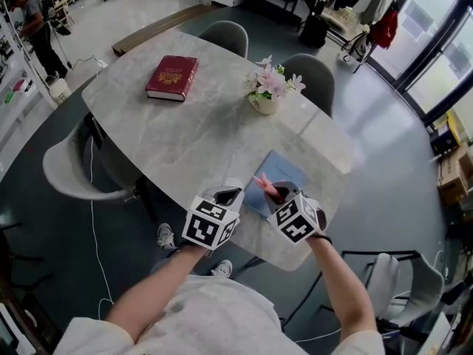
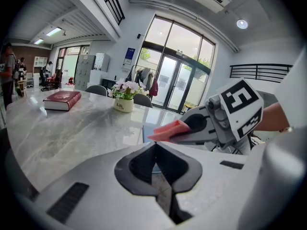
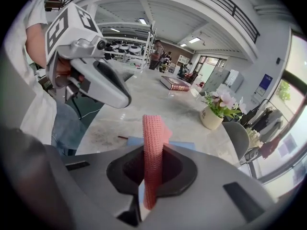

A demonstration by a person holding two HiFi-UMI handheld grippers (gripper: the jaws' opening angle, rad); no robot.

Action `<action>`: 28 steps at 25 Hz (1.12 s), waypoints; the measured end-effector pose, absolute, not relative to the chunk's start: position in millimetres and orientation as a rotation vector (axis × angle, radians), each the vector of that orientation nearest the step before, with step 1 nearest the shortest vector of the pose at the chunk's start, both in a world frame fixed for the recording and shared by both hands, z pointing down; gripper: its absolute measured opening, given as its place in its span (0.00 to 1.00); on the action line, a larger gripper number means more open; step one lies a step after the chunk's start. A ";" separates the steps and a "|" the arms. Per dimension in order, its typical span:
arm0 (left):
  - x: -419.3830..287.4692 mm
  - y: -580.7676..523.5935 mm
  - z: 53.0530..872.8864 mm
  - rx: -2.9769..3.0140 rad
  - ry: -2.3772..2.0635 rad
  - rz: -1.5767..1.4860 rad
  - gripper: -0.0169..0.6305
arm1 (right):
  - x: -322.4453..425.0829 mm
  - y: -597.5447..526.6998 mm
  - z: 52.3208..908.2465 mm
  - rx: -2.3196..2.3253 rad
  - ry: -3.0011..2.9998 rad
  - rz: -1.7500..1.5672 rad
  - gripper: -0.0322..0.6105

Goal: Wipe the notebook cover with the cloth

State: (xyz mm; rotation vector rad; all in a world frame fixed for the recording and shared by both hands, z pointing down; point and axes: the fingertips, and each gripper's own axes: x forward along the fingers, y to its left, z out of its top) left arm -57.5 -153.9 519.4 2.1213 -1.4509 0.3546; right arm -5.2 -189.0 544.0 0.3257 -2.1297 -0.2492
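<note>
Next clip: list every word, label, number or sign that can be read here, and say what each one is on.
"Life" on the white flower pot, seen in the left gripper view.
Gold cover print on the red book: too small to read.
Print on the blue wall sign: too blurred to read.
No print visible on the notebook or the cloth.

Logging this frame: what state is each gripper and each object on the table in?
Left gripper: shut, empty.
Right gripper: shut on the cloth.
Cloth: bunched, pinched between the jaws.
Notebook: closed, flat on the table.
Red book: closed, flat.
Flower pot: upright.
</note>
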 end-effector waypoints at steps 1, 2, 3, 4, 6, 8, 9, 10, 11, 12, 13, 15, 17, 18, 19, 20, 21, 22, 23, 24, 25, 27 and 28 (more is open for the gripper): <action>-58.3 -154.3 519.0 2.123 -1.450 0.353 0.04 | -6.8 -195.7 540.0 0.334 -2.127 -0.261 0.07; -59.6 -154.8 518.6 2.124 -1.449 0.352 0.04 | -8.4 -202.1 536.6 0.341 -2.121 -0.274 0.07; -60.9 -155.5 518.1 2.125 -1.448 0.352 0.04 | -9.9 -208.5 534.0 0.347 -2.115 -0.286 0.07; -62.4 -156.2 517.8 2.127 -1.447 0.353 0.04 | -11.3 -214.9 532.1 0.353 -2.107 -0.298 0.07; -65.2 -157.6 517.5 2.129 -1.445 0.354 0.04 | -14.2 -227.6 529.8 0.363 -2.092 -0.316 0.07; -68.0 -159.0 517.5 2.133 -1.441 0.356 0.04 | -17.5 -239.6 528.1 0.374 -2.079 -0.327 0.07; -69.5 -159.8 517.6 2.135 -1.439 0.357 0.04 | -19.3 -245.3 527.5 0.380 -2.073 -0.331 0.07; -71.0 -160.8 517.8 2.138 -1.437 0.358 0.04 | -20.9 -251.1 527.4 0.386 -2.067 -0.334 0.07; -72.8 -161.9 518.0 2.140 -1.434 0.360 0.04 | -22.3 -256.7 527.7 0.392 -2.060 -0.337 0.07; -74.9 -163.0 518.2 2.141 -1.432 0.361 0.04 | -23.7 -262.3 528.1 0.398 -2.052 -0.339 0.07; -77.2 -164.1 518.3 2.141 -1.430 0.362 0.04 | -25.1 -267.7 528.6 0.404 -2.046 -0.338 0.07; -81.9 -166.7 518.7 2.140 -1.427 0.363 0.04 | -27.6 -277.7 530.8 0.417 -2.037 -0.320 0.07; -86.2 -169.9 519.8 2.141 -1.423 0.363 0.04 | -29.6 -286.6 536.1 0.427 -2.025 -0.297 0.07; -87.8 -171.8 520.5 2.142 -1.420 0.365 0.04 | -30.6 -290.8 539.7 0.428 -2.016 -0.290 0.07; -89.0 -173.9 521.0 2.145 -1.415 0.366 0.04 | -31.8 -294.8 543.6 0.427 -2.005 -0.286 0.07; -89.7 -175.8 521.5 2.148 -1.409 0.369 0.04 | -33.0 -298.6 547.6 0.424 -1.993 -0.285 0.07; -90.1 -177.5 521.9 2.151 -1.402 0.373 0.04 | -34.3 -302.2 551.7 0.420 -1.980 -0.288 0.07; -90.4 -179.0 522.6 2.155 -1.396 0.377 0.04 | -35.3 -305.6 555.8 0.415 -1.964 -0.296 0.07; -90.5 -180.4 523.5 2.158 -1.389 0.380 0.04 | -36.1 -308.8 559.8 0.409 -1.945 -0.310 0.07; -90.6 -181.8 524.6 2.160 -1.384 0.382 0.04 | -36.4 -311.9 563.5 0.402 -1.925 -0.329 0.07; -90.9 -183.2 525.6 2.161 -1.379 0.382 0.04 | -36.4 -314.9 567.3 0.395 -1.903 -0.350 0.07; -92.7 -186.2 527.5 2.159 -1.374 0.380 0.04 | -35.8 -320.7 576.2 0.381 -1.863 -0.377 0.07; -94.0 -187.6 528.3 2.157 -1.373 0.379 0.04 | -35.4 -323.3 581.0 0.374 -1.846 -0.382 0.07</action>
